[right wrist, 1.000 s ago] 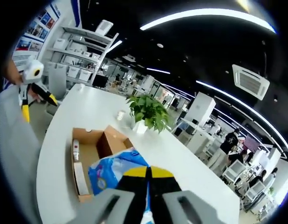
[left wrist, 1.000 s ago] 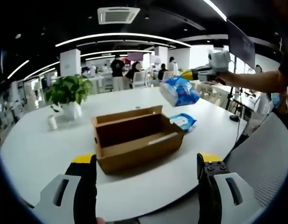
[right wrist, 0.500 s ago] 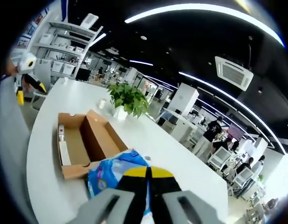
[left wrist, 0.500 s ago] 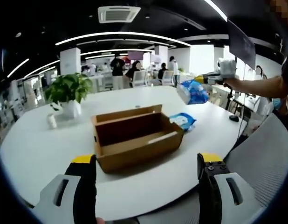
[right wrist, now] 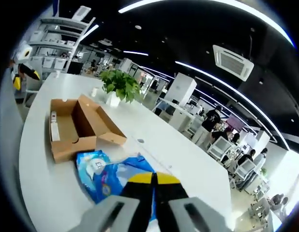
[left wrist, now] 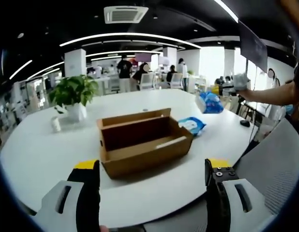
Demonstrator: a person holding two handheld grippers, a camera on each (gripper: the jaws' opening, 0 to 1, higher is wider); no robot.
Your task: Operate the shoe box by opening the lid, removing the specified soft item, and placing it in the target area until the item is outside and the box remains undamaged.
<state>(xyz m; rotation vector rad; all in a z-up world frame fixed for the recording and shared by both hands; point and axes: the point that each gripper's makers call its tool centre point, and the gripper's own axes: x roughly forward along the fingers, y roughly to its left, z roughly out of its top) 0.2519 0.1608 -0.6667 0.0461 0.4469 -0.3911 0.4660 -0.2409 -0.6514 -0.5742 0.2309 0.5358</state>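
While the right gripper (right wrist: 154,186) fingers pinch a blue pack (right wrist: 127,174) at the bottom of its view, the left gripper (left wrist: 152,193) fingers stay spread wide. The open shoe box (left wrist: 142,140) sits mid-frame on the white surface (left wrist: 43,154).

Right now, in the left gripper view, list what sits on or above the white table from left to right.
small white cup → potted plant → open cardboard shoe box → blue packet lying on the table → blue packet held up by the right tongs
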